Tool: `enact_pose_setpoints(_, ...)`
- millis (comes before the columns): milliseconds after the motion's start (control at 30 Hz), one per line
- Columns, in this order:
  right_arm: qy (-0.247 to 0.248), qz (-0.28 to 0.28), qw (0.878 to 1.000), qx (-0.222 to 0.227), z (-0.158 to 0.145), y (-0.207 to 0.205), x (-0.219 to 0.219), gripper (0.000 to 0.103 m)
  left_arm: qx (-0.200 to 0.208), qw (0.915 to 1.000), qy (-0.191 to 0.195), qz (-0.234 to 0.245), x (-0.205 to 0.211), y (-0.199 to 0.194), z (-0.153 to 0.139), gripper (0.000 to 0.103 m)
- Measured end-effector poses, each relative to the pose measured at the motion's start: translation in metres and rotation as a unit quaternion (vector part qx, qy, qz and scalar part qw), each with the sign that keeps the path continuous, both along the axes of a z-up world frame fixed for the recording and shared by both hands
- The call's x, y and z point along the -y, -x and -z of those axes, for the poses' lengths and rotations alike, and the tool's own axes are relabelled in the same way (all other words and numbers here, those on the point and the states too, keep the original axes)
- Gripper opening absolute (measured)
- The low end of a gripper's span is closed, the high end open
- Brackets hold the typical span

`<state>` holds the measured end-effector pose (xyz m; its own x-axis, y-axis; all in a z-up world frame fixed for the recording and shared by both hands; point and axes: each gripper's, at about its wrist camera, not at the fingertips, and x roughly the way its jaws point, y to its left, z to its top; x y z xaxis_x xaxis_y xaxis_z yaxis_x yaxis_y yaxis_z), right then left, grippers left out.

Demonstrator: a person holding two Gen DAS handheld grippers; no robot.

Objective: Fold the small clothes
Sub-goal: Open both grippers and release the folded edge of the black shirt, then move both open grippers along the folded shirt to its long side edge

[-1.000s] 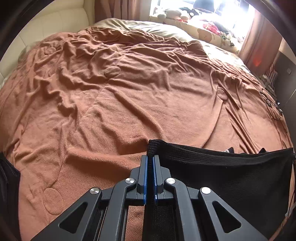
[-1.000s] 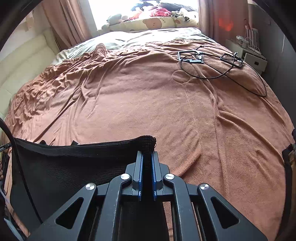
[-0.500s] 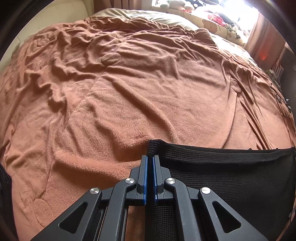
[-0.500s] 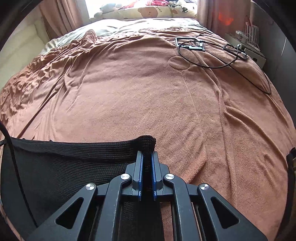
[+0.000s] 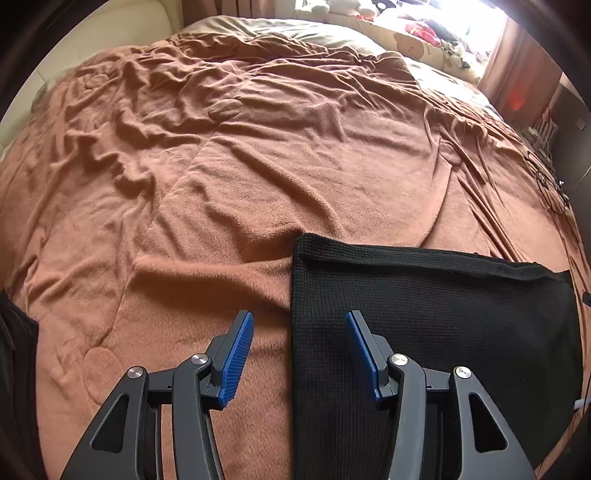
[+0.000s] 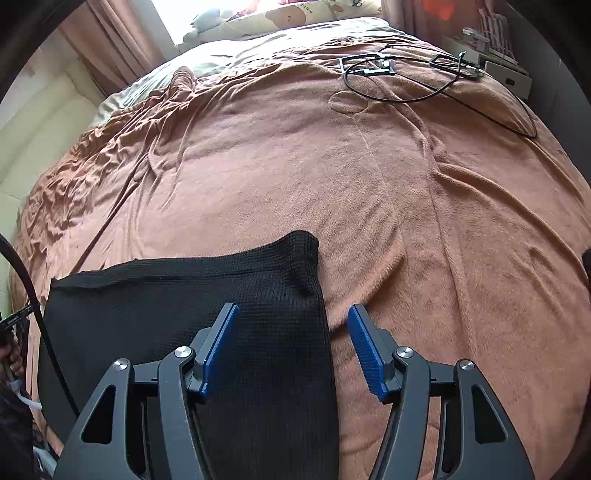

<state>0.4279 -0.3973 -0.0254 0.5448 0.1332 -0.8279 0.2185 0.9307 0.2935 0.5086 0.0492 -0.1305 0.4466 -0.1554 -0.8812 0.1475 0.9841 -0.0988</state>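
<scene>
On the brown blanket (image 6: 406,192), cables (image 6: 424,85) lie beyond the black garment (image 5: 424,314); left gripper (image 5: 299,354) and right gripper (image 6: 293,347) gape wide, empty.

Rumpled brown blanket (image 5: 258,177) covers bed beyond jaws. Cream padded headboard (image 5: 110,48) far left. Bright window (image 6: 207,11) ahead, pink-brown curtains (image 6: 118,48) beside it. Black cables (image 6: 406,81) far right.

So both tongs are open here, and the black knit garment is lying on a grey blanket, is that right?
Not quite: the blanket is rust-brown, not grey, as both wrist views show. The rest holds: the left tongs and right tongs are open, and the black knit garment lies on the blanket.
</scene>
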Motion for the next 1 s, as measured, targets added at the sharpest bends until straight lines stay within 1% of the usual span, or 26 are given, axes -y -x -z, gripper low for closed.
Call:
enact_pose_setpoints(233,-0.012,-0.007,1.000,0.003,-0.011,0.054,0.001,0.059,0.001,0.9999,0.014,-0.008,-0.014,0.045,-0.013,0.054)
enact_pose_setpoints(333,-0.012,-0.007,1.000,0.005,-0.016,0.073,0.000,0.059,0.001,0.9998,0.016,-0.012,-0.016,0.066,-0.014,0.054)
enact_pose_setpoints(433,-0.025,-0.004,1.000,0.008,-0.018,0.093,-0.001,0.059,-0.001,0.9995,0.024,-0.018,-0.018,0.088,-0.012,0.054)
enact_pose_setpoints(567,-0.030,0.002,1.000,0.009,-0.014,0.117,-0.005,0.059,-0.003,0.9991,0.032,-0.028,-0.019,0.117,-0.008,0.054)
enact_pose_setpoints(767,-0.034,0.017,0.999,-0.002,0.001,0.151,-0.012,0.059,-0.007,0.9981,0.044,-0.043,-0.024,0.157,0.007,0.054)
enact_pose_setpoints(1000,-0.033,0.024,0.999,-0.007,0.009,0.178,-0.027,0.059,-0.009,0.9965,0.051,-0.066,-0.037,0.194,0.023,0.054)
